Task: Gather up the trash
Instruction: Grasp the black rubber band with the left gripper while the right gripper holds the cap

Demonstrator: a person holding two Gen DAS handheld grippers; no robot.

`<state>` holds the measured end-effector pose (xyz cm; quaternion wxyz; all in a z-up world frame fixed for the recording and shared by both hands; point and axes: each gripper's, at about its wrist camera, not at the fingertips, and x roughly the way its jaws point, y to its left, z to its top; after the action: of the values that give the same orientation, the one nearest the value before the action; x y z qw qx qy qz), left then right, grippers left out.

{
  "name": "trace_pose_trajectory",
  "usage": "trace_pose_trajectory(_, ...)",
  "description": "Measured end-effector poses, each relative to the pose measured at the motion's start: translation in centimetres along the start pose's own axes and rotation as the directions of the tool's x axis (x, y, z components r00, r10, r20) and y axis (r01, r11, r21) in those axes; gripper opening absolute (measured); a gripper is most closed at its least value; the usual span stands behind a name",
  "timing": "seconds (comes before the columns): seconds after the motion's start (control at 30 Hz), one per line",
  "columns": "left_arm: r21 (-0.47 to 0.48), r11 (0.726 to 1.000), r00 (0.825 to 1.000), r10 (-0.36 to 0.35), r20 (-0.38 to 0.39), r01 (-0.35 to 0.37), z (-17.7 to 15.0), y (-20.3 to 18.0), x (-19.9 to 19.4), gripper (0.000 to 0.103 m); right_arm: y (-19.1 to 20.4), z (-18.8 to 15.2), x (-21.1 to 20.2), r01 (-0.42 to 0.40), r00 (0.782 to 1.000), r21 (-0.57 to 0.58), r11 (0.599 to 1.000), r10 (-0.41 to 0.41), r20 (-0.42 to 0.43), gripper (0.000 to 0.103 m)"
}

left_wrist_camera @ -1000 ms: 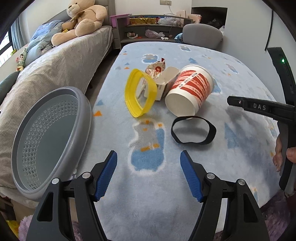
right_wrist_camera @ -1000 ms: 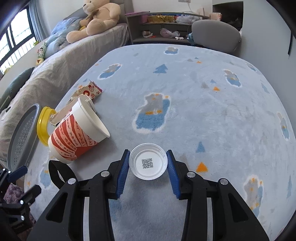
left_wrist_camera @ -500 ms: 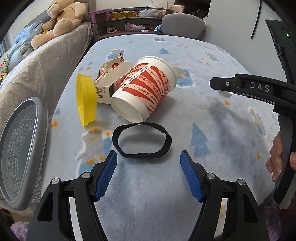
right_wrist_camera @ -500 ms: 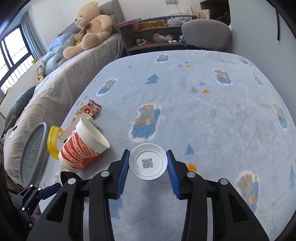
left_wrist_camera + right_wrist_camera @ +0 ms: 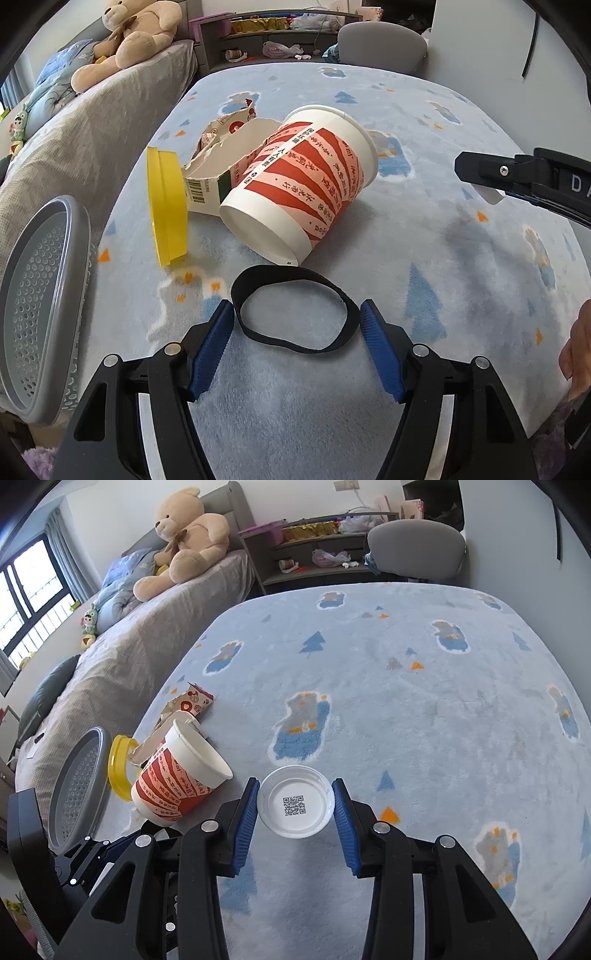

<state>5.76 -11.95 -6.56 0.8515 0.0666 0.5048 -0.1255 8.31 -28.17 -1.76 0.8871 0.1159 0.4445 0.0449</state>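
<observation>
A black elastic band (image 5: pixel 295 310) lies on the pale blue rug, between the fingers of my open left gripper (image 5: pixel 296 332). Just beyond it lie a tipped red-and-white paper cup (image 5: pixel 299 192), a torn carton (image 5: pixel 221 166) and a yellow lid (image 5: pixel 166 206). My right gripper (image 5: pixel 295 806) is shut on a clear plastic lid (image 5: pixel 295 801) with a QR code, held above the rug. The cup (image 5: pixel 177 779) and yellow lid (image 5: pixel 118 768) show at its left.
A grey perforated basket (image 5: pixel 40 306) stands at the rug's left edge, also in the right wrist view (image 5: pixel 74 790). A bed with a teddy bear (image 5: pixel 184 539) runs along the left. A grey chair (image 5: pixel 417 550) and shelves stand at the back.
My left gripper has moved forward and right, so the black band now lies between its fingers. My right gripper has lifted a little with the clear lid held.
</observation>
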Motion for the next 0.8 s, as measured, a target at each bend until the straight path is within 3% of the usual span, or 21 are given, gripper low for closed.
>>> trace_pose_trajectory(0.07, -0.008, 1.000, 1.000, -0.005, -0.008, 0.005, -0.2, 0.2, 0.2, 0.065, 0.0, 0.0, 0.0, -0.001, 1.000, 0.001, 1.000, 0.001, 0.000, 0.039)
trace_pose_trajectory(0.33, -0.004, 1.000, 1.000, -0.020, 0.000, 0.020, -1.2, 1.0, -0.8, 0.026, 0.2, -0.2, 0.3, 0.000, 1.000, -0.005, 1.000, 0.000, -0.003, 0.039)
trace_pose_trajectory(0.43, -0.016, 1.000, 1.000, -0.027, -0.001, 0.027, -1.6, 1.6, -1.4, 0.017, 0.3, -0.3, 0.2, -0.001, 1.000, -0.008, 1.000, 0.001, 0.000, 0.039)
trace_pose_trajectory(0.8, -0.030, 1.000, 0.997, -0.001, 0.074, 0.003, -2.7, 3.8, -5.1, 0.017, 1.0, -0.7, -0.1, -0.001, 1.000, -0.022, 1.000, 0.001, 0.002, 0.039)
